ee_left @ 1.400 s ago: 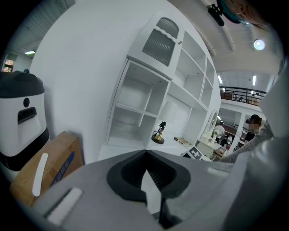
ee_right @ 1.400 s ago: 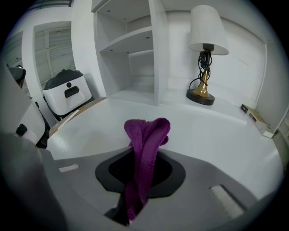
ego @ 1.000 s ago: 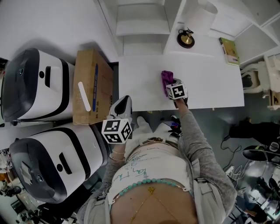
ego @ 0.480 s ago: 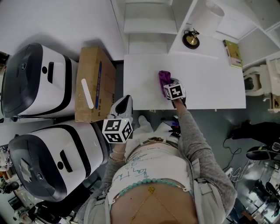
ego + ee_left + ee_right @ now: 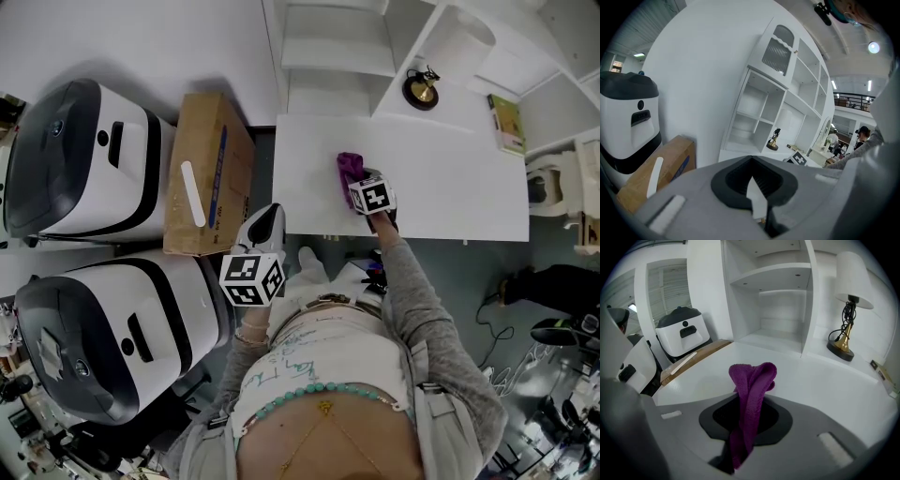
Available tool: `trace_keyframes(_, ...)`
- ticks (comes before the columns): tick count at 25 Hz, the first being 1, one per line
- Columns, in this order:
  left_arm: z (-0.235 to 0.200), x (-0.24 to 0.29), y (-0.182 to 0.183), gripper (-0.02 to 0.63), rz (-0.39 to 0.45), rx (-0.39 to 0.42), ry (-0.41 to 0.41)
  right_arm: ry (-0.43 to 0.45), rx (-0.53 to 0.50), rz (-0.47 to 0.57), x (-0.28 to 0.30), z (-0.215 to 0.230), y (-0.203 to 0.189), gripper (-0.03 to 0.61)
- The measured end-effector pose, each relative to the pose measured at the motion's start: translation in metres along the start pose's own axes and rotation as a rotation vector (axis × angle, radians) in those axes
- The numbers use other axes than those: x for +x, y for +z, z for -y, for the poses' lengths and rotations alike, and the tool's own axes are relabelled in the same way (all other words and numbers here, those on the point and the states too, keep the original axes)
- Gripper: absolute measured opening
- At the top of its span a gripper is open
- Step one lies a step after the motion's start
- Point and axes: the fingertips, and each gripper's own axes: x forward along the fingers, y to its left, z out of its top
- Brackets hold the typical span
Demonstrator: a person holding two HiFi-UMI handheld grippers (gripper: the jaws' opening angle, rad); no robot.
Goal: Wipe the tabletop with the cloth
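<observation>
A purple cloth (image 5: 350, 169) lies bunched on the white tabletop (image 5: 450, 187), left of its middle and near the front edge. My right gripper (image 5: 357, 181) is shut on the cloth and holds it down on the tabletop. In the right gripper view the cloth (image 5: 752, 380) sticks up folded from between the jaws of the right gripper (image 5: 746, 427). My left gripper (image 5: 270, 217) hangs off the table's front left corner, over the floor. In its own view the left gripper (image 5: 758, 199) is shut, with nothing between its jaws.
A cardboard box (image 5: 208, 173) stands against the table's left end. Two white-and-black machines (image 5: 84, 159) (image 5: 112, 337) sit farther left. A small lamp (image 5: 422, 89) and a green book (image 5: 509, 122) rest at the back right, beside white shelves (image 5: 337, 47).
My right gripper has slid the cloth to the left across the tabletop. The left gripper has stayed where it was. The head view has shifted a little.
</observation>
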Motion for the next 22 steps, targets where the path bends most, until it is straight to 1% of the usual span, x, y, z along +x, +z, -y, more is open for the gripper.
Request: trace_keyframes(22,-0.023,-0.027,-0.007,0.0,0.021,-0.037,0.079,0.115,-0.102,-0.012,0.025,-0.061,0.024,0.08)
